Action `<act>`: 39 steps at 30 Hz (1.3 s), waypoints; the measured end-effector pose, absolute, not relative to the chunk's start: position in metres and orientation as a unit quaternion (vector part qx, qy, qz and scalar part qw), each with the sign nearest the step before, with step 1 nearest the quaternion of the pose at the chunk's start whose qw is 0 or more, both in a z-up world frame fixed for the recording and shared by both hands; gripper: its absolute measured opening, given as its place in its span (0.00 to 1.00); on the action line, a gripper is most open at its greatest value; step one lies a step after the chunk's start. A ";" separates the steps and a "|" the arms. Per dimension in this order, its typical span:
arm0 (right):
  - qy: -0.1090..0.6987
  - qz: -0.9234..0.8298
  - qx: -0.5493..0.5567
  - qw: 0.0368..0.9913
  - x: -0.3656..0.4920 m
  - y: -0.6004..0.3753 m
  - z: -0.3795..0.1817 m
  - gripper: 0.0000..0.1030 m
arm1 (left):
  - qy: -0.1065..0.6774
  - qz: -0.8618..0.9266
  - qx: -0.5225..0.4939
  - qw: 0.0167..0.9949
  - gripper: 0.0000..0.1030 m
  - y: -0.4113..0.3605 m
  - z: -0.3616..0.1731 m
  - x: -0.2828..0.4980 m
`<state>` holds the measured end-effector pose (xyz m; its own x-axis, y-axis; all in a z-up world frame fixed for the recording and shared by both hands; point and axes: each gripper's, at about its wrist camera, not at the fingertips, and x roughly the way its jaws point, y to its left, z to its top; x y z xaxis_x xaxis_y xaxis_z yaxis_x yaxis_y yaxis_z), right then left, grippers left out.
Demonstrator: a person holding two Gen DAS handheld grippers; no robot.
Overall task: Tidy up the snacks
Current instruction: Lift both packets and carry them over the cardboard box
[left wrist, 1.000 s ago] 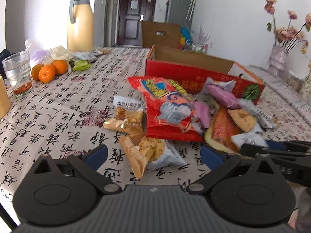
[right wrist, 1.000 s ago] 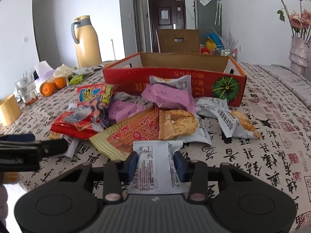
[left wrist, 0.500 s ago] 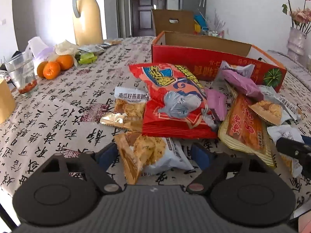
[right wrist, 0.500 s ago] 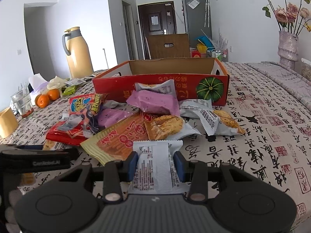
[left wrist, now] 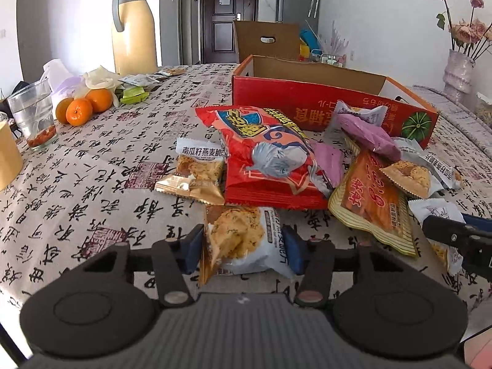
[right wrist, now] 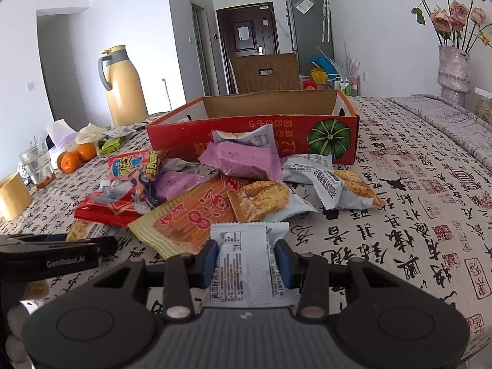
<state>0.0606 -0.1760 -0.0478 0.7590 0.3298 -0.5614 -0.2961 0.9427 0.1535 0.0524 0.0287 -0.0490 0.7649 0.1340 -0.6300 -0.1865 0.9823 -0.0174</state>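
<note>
A pile of snack packets lies on the calligraphy-print tablecloth in front of an open red cardboard box. The pile includes a big red bag, an orange bag and a purple packet. My left gripper is closing, and its blue pads touch both edges of a white-and-orange oat crisp packet at the pile's near side. My right gripper is shut on a white packet, printed back up, right of the pile. Each gripper's tip shows at the edge of the other's view.
At the table's far left stand a yellow thermos, oranges, a glass and a tan roll. A vase of dried roses stands at the far right. Bare cloth lies right of the pile.
The left jaws went from wide open to closed in on the oat crisp packet, which now looks narrower. The right gripper kept its hold on the white packet.
</note>
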 end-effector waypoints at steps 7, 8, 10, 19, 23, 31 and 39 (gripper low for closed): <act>0.297 0.167 0.028 0.940 0.051 -0.177 -0.045 0.39 | 0.325 0.076 -0.040 0.942 0.52 0.027 -0.044 0.038; 0.295 0.167 0.028 0.940 0.049 -0.177 -0.044 0.39 | 0.322 0.075 -0.039 0.943 0.52 0.026 -0.043 0.036; 0.291 0.167 0.028 0.942 0.045 -0.177 -0.042 0.39 | 0.318 0.072 -0.040 0.945 0.52 0.026 -0.041 0.030; 0.271 0.156 0.027 0.950 0.035 -0.184 -0.030 0.39 | 0.280 0.052 -0.041 0.958 0.52 0.023 -0.024 0.011; 0.261 0.151 0.028 0.953 0.038 -0.189 -0.024 0.39 | 0.273 0.050 -0.039 0.960 0.52 0.022 -0.015 0.016; 0.233 0.146 0.036 0.961 0.063 -0.195 -0.003 0.39 | 0.244 0.040 -0.029 0.968 0.52 0.018 0.019 0.041; 0.202 0.139 0.038 0.969 0.104 -0.194 0.021 0.39 | 0.212 0.031 -0.023 0.977 0.52 0.014 0.053 0.078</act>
